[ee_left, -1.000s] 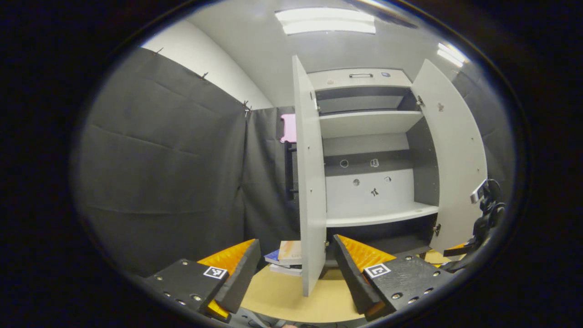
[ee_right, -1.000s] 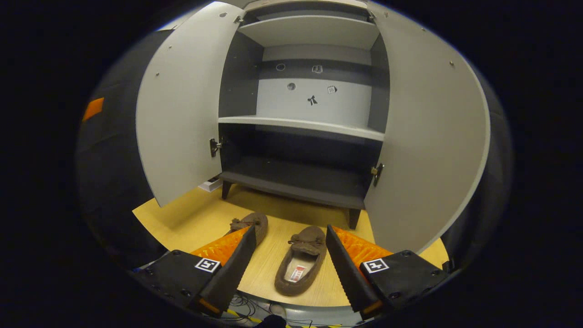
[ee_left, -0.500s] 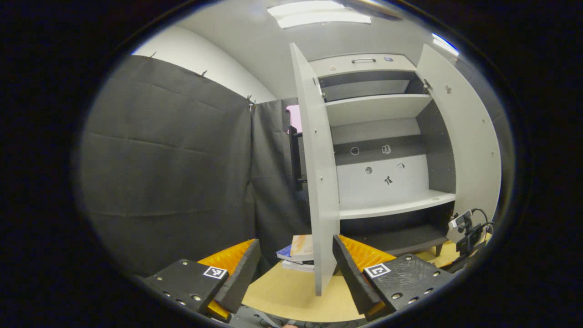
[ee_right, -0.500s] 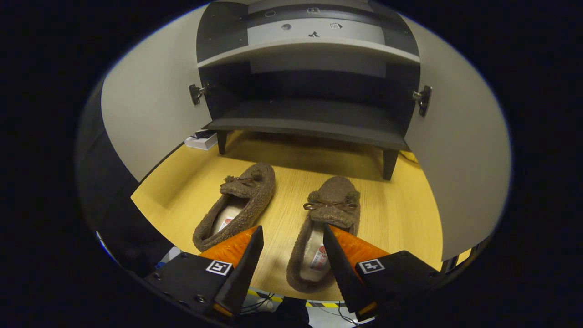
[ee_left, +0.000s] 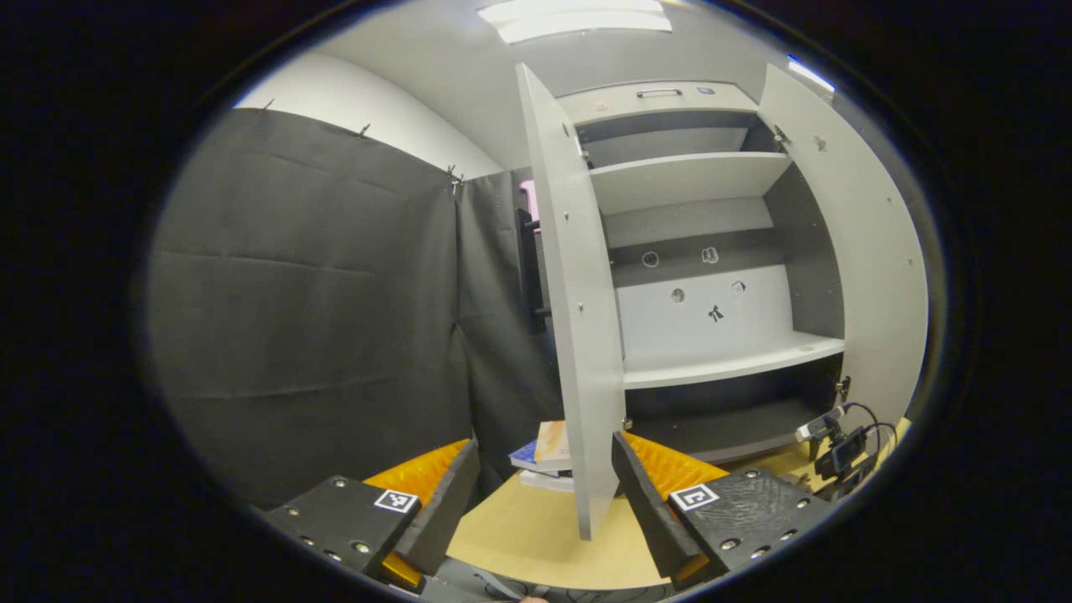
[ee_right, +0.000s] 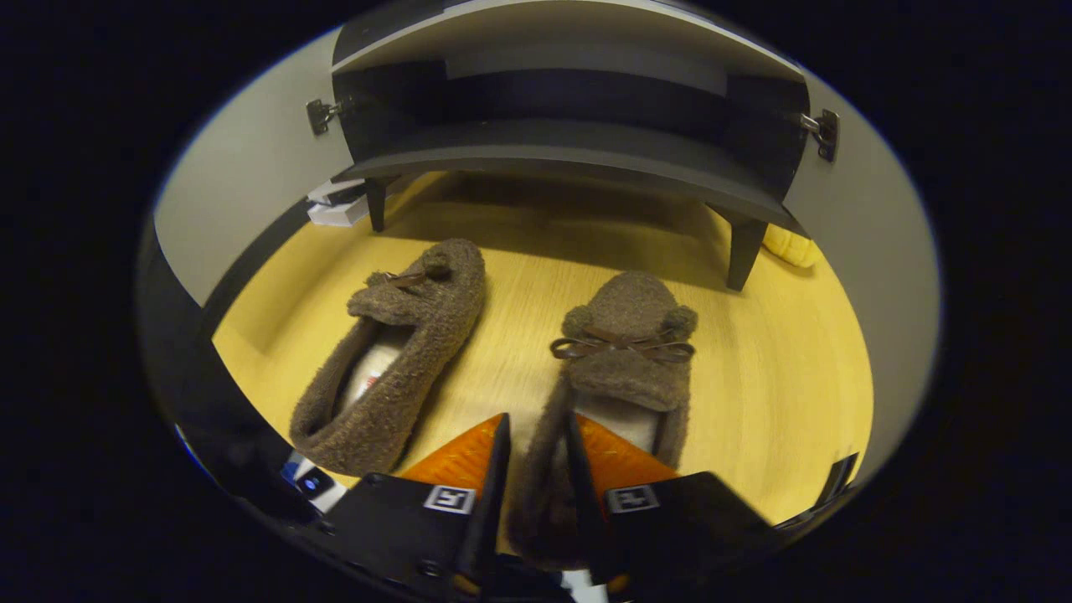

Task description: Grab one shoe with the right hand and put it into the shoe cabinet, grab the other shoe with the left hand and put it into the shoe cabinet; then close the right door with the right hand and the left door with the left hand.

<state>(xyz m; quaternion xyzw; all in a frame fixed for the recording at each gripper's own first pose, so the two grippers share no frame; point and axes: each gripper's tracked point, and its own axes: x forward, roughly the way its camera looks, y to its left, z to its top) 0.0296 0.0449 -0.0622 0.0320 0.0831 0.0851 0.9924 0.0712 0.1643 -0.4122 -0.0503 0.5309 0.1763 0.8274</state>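
Pinching right claw [ee_right: 536,469] on right slipper's [ee_right: 624,360] side wall at lower centre; gripping firmly before lifting; left claw [ee_left: 544,486] gaping.

brown fuzzy shoes [ee_right: 624,352], yellow floor [ee_right: 770,402]

In the right gripper view, the right gripper [ee_right: 536,486] came down toward the floor [ee_right: 779,394]: the two shoes grew larger and slid up from the bottom of the frame toward the middle, while the shoe cabinet [ee_right: 569,151] rose until just its lowest shelf and legs were left along the top edge. The fingers, wide apart a second ago, narrowed around the heel wall of the right-hand shoe [ee_right: 624,368], one finger inside the opening. In the left gripper view, the left door [ee_left: 578,335] drifted slightly rightward in the frame, and the other gripper [ee_left: 837,448] sank from mid-right to lower right.
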